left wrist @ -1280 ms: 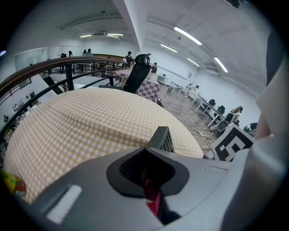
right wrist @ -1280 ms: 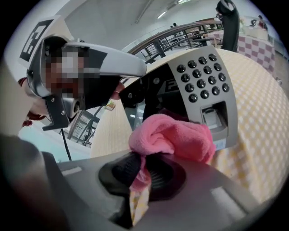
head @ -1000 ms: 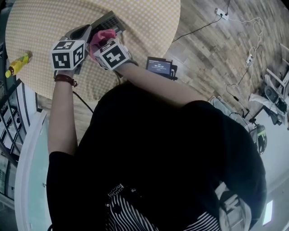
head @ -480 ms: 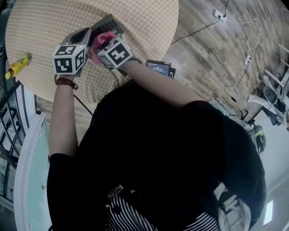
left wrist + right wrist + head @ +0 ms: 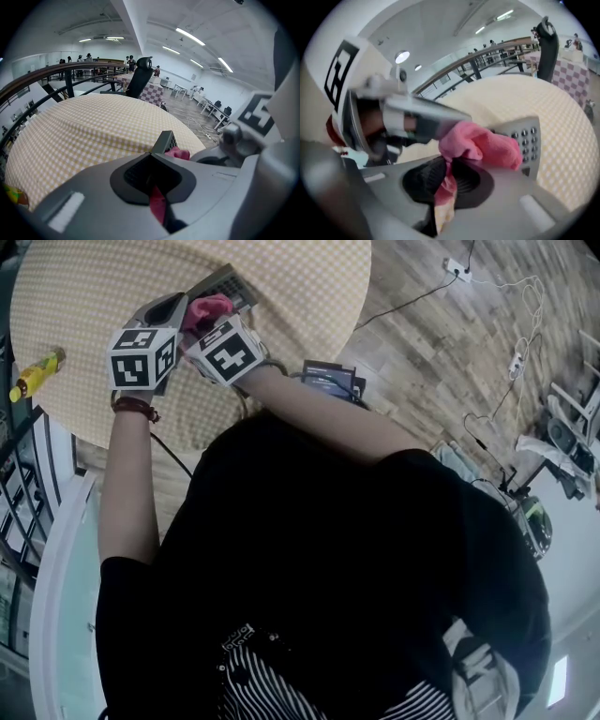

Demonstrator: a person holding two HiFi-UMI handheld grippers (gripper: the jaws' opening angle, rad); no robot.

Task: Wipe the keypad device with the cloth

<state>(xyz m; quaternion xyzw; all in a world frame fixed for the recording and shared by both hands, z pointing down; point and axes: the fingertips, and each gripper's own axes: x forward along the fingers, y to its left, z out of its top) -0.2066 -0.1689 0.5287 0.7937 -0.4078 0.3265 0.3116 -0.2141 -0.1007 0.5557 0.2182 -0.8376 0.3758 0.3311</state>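
We read left tongs (image 5: 178,307) closed on near end of keypad (image 5: 228,285). Right tongs (image 5: 208,326) clamped on pink cloth (image 5: 208,307), with bunched wad pressed on keypad face just ahead of both tips. Keypad over checked table (image 5: 94,352); we cannot tell if touching. Grey slab, rows of small round buttons, cloth covering near part. Long axis runs from tongs away from us, far corner tilted up.

Most of keypad device (image 5: 228,284) under cloth (image 5: 208,307)
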